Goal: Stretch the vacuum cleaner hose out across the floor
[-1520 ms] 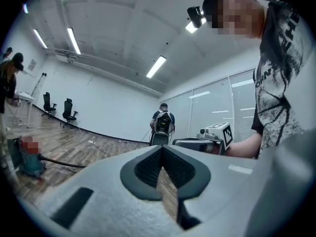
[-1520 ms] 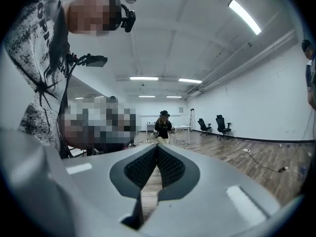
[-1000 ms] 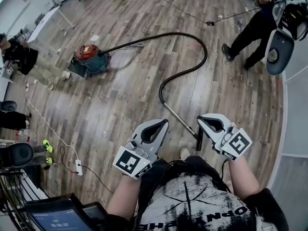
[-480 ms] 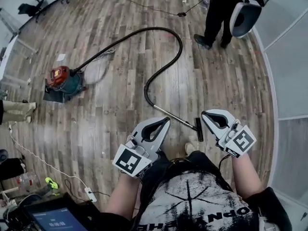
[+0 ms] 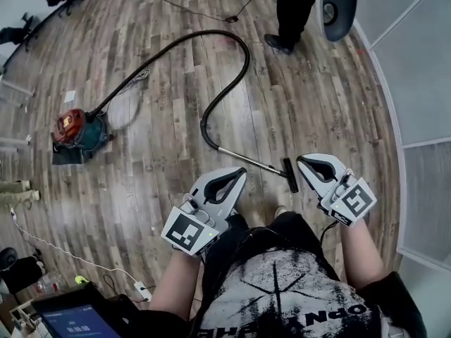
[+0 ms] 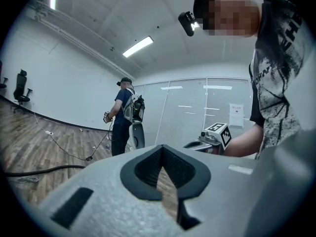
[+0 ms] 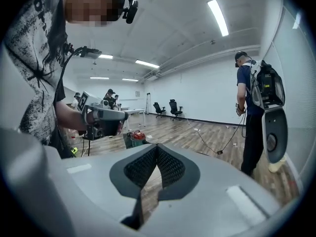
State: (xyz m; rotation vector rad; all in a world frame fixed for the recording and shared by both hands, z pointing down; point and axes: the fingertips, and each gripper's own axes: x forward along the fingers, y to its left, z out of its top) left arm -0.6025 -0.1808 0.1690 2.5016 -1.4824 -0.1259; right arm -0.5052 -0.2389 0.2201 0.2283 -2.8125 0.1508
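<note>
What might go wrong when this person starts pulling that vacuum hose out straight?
The hose loops back on itself, so pulling the wand may drag or tip the vacuum cleaner rather than straighten it. A bystander and a thin cable are near the loop's far end; the hose might snag either.

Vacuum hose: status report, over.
Left tool and right tool shut, both empty. Hose curled on floor, untouched; nozzle just ahead of tools. Bystander stands beside far bend.
</note>
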